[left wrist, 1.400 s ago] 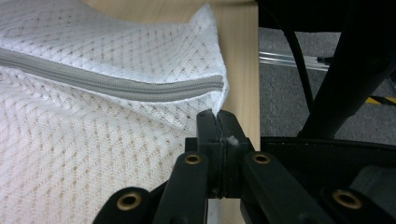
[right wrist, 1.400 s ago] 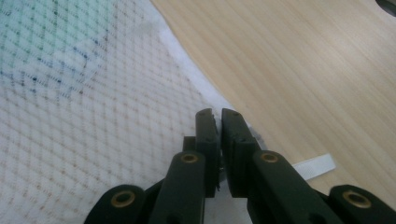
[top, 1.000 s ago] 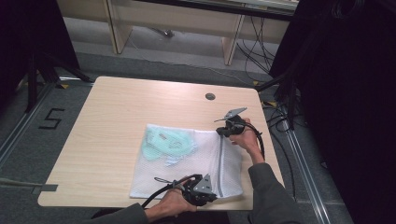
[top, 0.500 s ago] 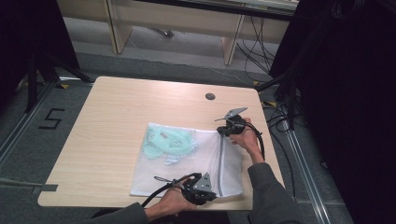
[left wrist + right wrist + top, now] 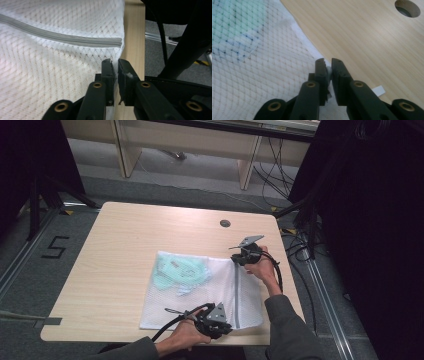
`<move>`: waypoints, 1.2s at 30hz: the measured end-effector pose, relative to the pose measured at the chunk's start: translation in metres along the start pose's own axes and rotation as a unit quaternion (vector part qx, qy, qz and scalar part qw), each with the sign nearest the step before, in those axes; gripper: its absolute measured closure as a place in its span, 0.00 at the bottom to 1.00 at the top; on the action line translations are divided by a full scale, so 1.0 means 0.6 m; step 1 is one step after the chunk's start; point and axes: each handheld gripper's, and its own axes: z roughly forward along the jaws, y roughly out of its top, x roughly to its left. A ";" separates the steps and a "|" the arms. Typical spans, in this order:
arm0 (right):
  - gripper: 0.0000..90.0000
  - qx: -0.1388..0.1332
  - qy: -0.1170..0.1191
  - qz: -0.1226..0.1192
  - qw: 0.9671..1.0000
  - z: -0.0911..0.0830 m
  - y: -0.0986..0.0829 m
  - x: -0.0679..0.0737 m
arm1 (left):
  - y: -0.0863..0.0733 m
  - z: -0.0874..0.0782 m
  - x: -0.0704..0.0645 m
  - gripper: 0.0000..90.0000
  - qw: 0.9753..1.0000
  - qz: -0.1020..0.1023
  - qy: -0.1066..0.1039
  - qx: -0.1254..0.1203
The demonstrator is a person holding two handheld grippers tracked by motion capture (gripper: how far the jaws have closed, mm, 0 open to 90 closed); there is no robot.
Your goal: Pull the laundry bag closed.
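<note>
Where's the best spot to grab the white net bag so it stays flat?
Probably the mesh bag is best pinched at its thin edge near the ends of the zipper, coming in from the table's edge: it lies flat, so only the hems give the jaws something to close on.

A light wooden table (image 5: 125,250) is set on a grey floor (image 5: 30,270); a round cable hole (image 5: 225,223) is cut near its far edge; a black "5" (image 5: 55,247) is marked on the floor at left; pale wooden furniture (image 5: 190,140) is seen beyond; black cables (image 5: 295,240) and dark drapes (image 5: 380,220) are found at right.
</note>
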 end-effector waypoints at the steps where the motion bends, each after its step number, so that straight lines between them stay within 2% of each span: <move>1: 0.86 0.002 -0.003 0.002 1.000 0.000 0.000 0.001 | 0.001 0.000 0.001 0.85 1.000 -0.004 0.004 -0.001; 2: 0.82 0.002 -0.005 0.001 1.000 0.001 0.000 0.002 | 0.001 -0.001 0.001 0.80 1.000 -0.007 0.005 -0.001; 5: 0.72 -0.003 -0.010 0.012 1.000 0.001 0.004 0.005 | 0.003 -0.007 0.004 0.75 1.000 -0.013 0.004 -0.002; 6: 0.67 -0.004 -0.016 0.017 1.000 0.000 0.006 0.005 | 0.004 -0.009 0.005 0.70 1.000 -0.021 0.004 -0.006; 8: 0.65 0.000 -0.019 0.026 0.999 -0.002 0.008 0.009 | 0.006 -0.013 0.008 0.60 0.999 -0.040 0.003 -0.014; 13: 0.57 -0.004 -0.030 0.025 0.999 -0.013 0.015 0.021 | 0.009 -0.028 0.015 0.48 0.998 -0.040 0.032 -0.021; 15: 0.55 -0.001 -0.024 0.029 0.999 -0.024 0.018 0.027 | 0.009 -0.036 0.018 0.45 0.998 -0.038 0.042 -0.017; 17: 0.53 -0.012 -0.016 0.030 0.999 -0.029 0.018 0.031 | 0.005 -0.046 0.021 0.43 0.998 -0.032 0.048 -0.020; 20: 0.51 -0.010 -0.014 0.030 0.999 -0.039 0.017 0.037 | -0.003 -0.067 0.023 0.41 0.998 -0.041 0.051 -0.016; 23: 0.51 -0.028 -0.014 0.027 0.999 -0.046 0.015 0.040 | -0.013 -0.090 0.027 0.40 0.997 -0.038 0.068 -0.017; 25: 0.50 -0.011 -0.006 0.034 0.999 -0.054 0.014 0.046 | -0.017 -0.103 0.032 0.39 0.996 -0.049 0.077 -0.019; 26: 0.50 -0.022 -0.014 0.027 0.999 -0.052 0.012 0.047 | -0.018 -0.110 0.035 0.39 0.995 -0.052 0.081 -0.020; 27: 0.49 -0.016 -0.006 0.032 0.999 -0.055 0.012 0.051 | -0.020 -0.118 0.038 0.39 0.995 -0.052 0.088 -0.021; 28: 0.49 -0.028 -0.007 0.028 0.999 -0.053 0.011 0.055 | -0.020 -0.121 0.041 0.39 0.995 -0.049 0.088 -0.026; 30: 0.48 -0.011 0.000 0.032 0.999 -0.062 0.012 0.061 | -0.022 -0.130 0.044 0.39 0.993 -0.055 0.097 -0.026; 31: 0.48 -0.028 -0.006 0.035 0.999 -0.059 0.011 0.066 | -0.023 -0.135 0.046 0.38 0.993 -0.054 0.100 -0.025; 32: 0.47 -0.029 0.000 0.029 0.999 -0.061 0.011 0.068 | -0.027 -0.140 0.048 0.38 0.993 -0.059 0.102 -0.032; 33: 0.47 -0.026 0.005 0.038 0.999 -0.068 0.011 0.075 | -0.029 -0.145 0.050 0.37 0.992 -0.057 0.104 -0.028; 34: 0.47 -0.038 0.005 0.028 0.999 -0.066 0.010 0.075 | -0.032 -0.149 0.051 0.37 0.992 -0.061 0.108 -0.029; 35: 0.47 -0.030 0.013 0.035 0.999 -0.071 0.010 0.079 | -0.037 -0.157 0.055 0.37 0.991 -0.058 0.115 -0.025; 36: 0.46 -0.041 0.011 0.036 0.998 -0.069 0.008 0.084 | -0.041 -0.161 0.058 0.37 0.991 -0.063 0.119 -0.027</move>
